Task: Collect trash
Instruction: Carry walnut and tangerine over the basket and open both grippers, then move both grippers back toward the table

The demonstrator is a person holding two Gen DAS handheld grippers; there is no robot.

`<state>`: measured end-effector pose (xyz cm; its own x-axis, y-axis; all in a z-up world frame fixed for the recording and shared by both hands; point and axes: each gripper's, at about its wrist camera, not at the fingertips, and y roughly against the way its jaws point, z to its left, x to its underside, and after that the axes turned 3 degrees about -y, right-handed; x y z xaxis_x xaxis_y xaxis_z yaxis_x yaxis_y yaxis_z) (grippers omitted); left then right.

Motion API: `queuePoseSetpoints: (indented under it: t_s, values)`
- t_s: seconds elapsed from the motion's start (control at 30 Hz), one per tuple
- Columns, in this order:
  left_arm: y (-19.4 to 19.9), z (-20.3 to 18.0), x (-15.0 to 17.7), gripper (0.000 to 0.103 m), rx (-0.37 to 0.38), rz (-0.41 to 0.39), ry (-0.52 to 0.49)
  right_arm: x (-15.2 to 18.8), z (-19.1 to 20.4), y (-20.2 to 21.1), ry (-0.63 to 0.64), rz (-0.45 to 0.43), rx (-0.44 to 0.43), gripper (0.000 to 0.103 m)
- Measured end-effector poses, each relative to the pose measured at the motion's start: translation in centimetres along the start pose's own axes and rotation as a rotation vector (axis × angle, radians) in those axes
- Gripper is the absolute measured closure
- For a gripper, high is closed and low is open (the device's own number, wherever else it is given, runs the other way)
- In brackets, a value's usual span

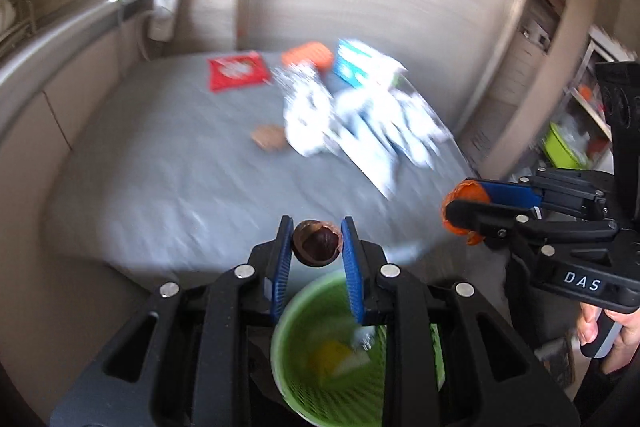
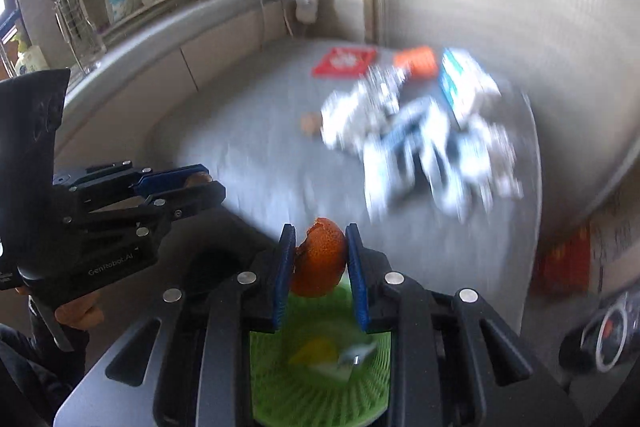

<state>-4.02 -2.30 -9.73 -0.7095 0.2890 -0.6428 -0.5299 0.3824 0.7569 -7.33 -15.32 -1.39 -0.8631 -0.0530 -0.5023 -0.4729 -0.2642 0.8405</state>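
1. Two pairs of tongs each carry a scrap — the left tongs [image 1: 317, 241] are clamped on a dark brown hollow shell piece [image 1: 317, 243], pinched between the blue ribbed pads near their tips, its open side toward the camera.
2. Directly below that shell piece, between the black arms of the left tongs, sits the round green mesh waste basket [image 1: 304, 379]; yellow and whitish scraps lie in its bottom.
3. The right tongs [image 2: 320, 259] grip a curved orange peel fragment [image 2: 320, 261] squeezed between their blue pads, and the same green basket [image 2: 280, 379] shows beneath it in the right wrist view.
4. From the left wrist view the right tongs [image 1: 466, 213] come in from the right edge, the orange peel [image 1: 460, 193] bulging around their tips; they hang just beside the left tongs, apart from them.
5. From the right wrist view the left tongs [image 2: 200, 183] reach in from the left, a sliver of brown shell [image 2: 198, 179] showing at their end.
6. Beyond both tools lies the grey surface [image 1: 168, 155], blurred, with more litter well away from the tongs: a red flat packet [image 1: 236, 70], an orange wrapper [image 1: 307, 55], a blue-and-white carton [image 1: 360, 65], a heap of crumpled white and blue wrappers [image 1: 360, 123] and a small tan scrap [image 1: 269, 136] touching the heap's left edge.
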Motion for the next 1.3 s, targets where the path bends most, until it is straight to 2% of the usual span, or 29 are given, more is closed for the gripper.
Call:
queuePoseSetpoints:
  t_s: [0.17, 0.23, 0.3, 0.33, 0.5, 0.73, 0.83, 0.87, 0.93, 0.97, 1.13, 1.3]
  values:
    - [-0.8, -3.5, 3.4, 0.079, 0.042, 0.072, -0.042, 4.6, -1.0, 0.8, -0.068, 0.038, -0.009, 0.077]
    - [-0.8, -4.1, 4.2, 0.073, 0.038, 0.084, -0.049, 5.5, -1.2, 1.0, -0.084, 0.041, -0.017, 0.077]
    - [-0.9, -4.6, 4.9, 0.038, 0.043, 0.105, -0.049, 6.3, -1.3, 1.1, -0.100, 0.043, -0.030, 0.077]
    - [-0.9, -4.6, 5.0, 0.033, 0.036, 0.103, -0.046, 6.6, -1.3, 1.2, -0.103, 0.042, -0.033, 0.077]
    - [-0.5, -4.7, 4.8, 0.024, -0.006, 0.081, -0.062, 7.5, -1.4, 0.8, -0.115, 0.059, -0.046, 0.077]
    - [-0.5, -3.5, 4.6, 0.022, -0.039, 0.080, -0.044, 7.6, -1.2, 0.3, -0.108, 0.074, -0.054, 0.076]
    - [-0.4, -2.4, 4.4, 0.022, -0.057, 0.076, -0.030, 7.8, -0.8, -0.2, -0.083, 0.101, -0.064, 0.073]
    - [-0.4, -1.8, 4.2, 0.021, -0.061, 0.075, -0.017, 7.8, -0.5, -0.4, -0.071, 0.112, -0.070, 0.069]
    - [-0.4, -1.2, 4.1, 0.021, -0.066, 0.074, -0.002, 7.9, -0.3, -0.6, -0.071, 0.114, -0.076, 0.035]
    - [-0.4, -0.7, 4.0, 0.021, -0.071, 0.074, 0.007, 7.8, -0.3, -0.6, -0.074, 0.108, -0.074, 0.029]
    - [-0.7, 0.7, 3.5, 0.021, -0.086, 0.075, 0.029, 7.0, -1.1, -0.3, -0.106, 0.067, -0.095, 0.017]
    - [-1.5, 1.8, 2.3, 0.021, -0.080, 0.055, 0.031, 5.7, -2.6, -0.2, -0.135, 0.033, -0.075, 0.013]
